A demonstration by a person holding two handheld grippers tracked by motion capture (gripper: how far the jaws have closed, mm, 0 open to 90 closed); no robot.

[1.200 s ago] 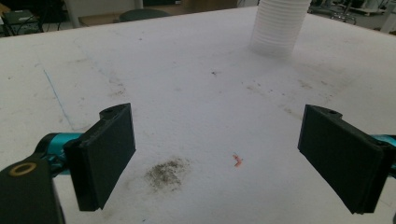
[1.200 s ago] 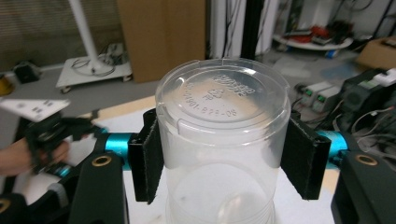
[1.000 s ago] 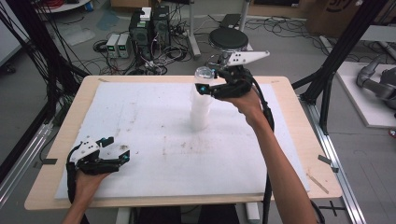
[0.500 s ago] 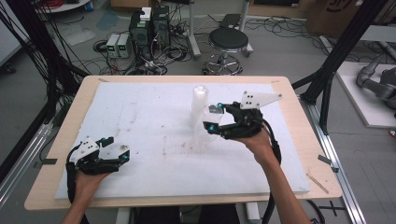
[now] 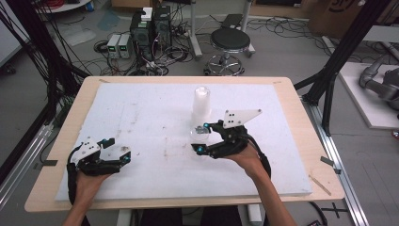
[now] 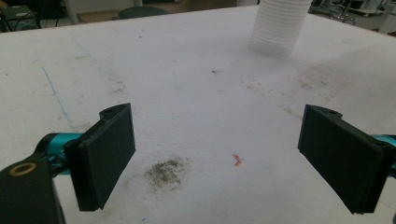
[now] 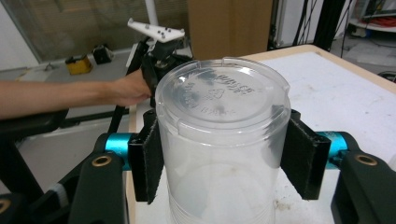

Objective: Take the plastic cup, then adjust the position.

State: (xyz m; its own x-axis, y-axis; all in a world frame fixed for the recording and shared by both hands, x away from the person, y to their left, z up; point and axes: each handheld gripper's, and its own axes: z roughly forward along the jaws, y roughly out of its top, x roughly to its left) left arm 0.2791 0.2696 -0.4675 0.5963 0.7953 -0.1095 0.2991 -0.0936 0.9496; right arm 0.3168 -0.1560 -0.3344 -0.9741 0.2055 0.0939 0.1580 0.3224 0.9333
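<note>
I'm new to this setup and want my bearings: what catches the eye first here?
A clear plastic cup clamped bottom-up between the right tongs, near the middle of the white table mat. Just behind stands a tall stack of white cups. At the near left corner the left tongs gape empty.

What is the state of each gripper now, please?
Left gripper: open, nothing between the jaws.
Right gripper: shut on a clear plastic cup, held bottom up.
</note>
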